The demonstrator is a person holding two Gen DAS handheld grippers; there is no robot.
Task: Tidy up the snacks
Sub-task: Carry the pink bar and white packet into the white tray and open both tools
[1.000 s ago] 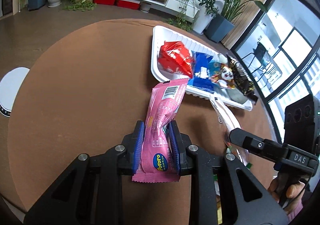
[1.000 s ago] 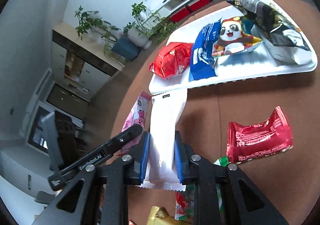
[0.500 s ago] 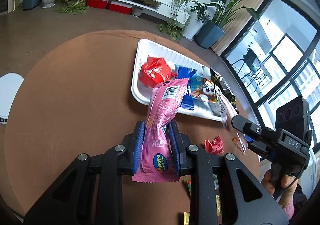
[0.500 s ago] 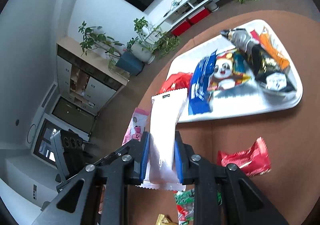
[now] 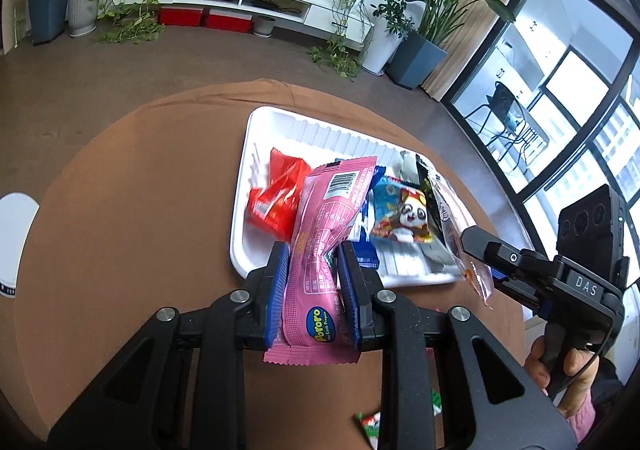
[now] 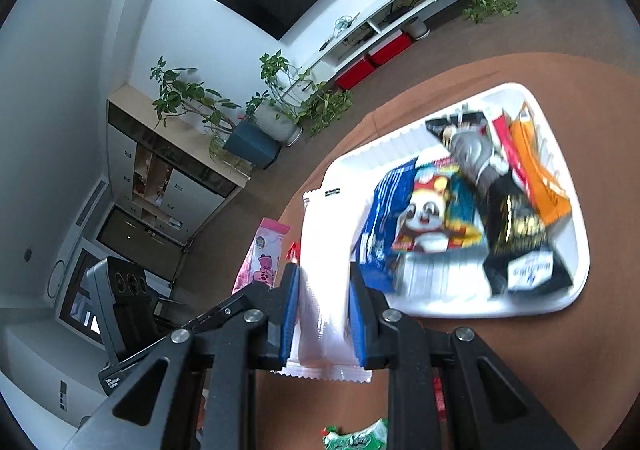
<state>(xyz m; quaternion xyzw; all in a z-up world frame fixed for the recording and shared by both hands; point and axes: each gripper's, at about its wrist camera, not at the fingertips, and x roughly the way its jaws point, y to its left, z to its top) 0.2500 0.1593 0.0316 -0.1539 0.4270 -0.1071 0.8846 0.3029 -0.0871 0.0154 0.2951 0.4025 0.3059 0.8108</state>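
My left gripper (image 5: 314, 270) is shut on a pink Pororo snack bar (image 5: 324, 234), held in the air above the near edge of the white tray (image 5: 276, 122). My right gripper (image 6: 325, 290) is shut on a white snack packet (image 6: 326, 250), held above the tray's near left corner (image 6: 348, 166). The tray holds a red bag (image 5: 276, 198), a blue pack (image 6: 380, 210), a panda snack (image 6: 428, 214), a black bag (image 6: 516, 226) and an orange pack (image 6: 540, 170). The right gripper with its packet shows at the right of the left wrist view (image 5: 476, 250).
The round brown table (image 5: 140, 210) carries the tray. A green wrapper (image 6: 360, 436) lies on the table near me. A white round object (image 5: 12, 242) sits left of the table. Plants and a TV shelf stand at the back.
Both grippers have risen and moved over the tray with their snacks held. The tray now looks farther below, and the loose red wrapper on the table has dropped out of sight.
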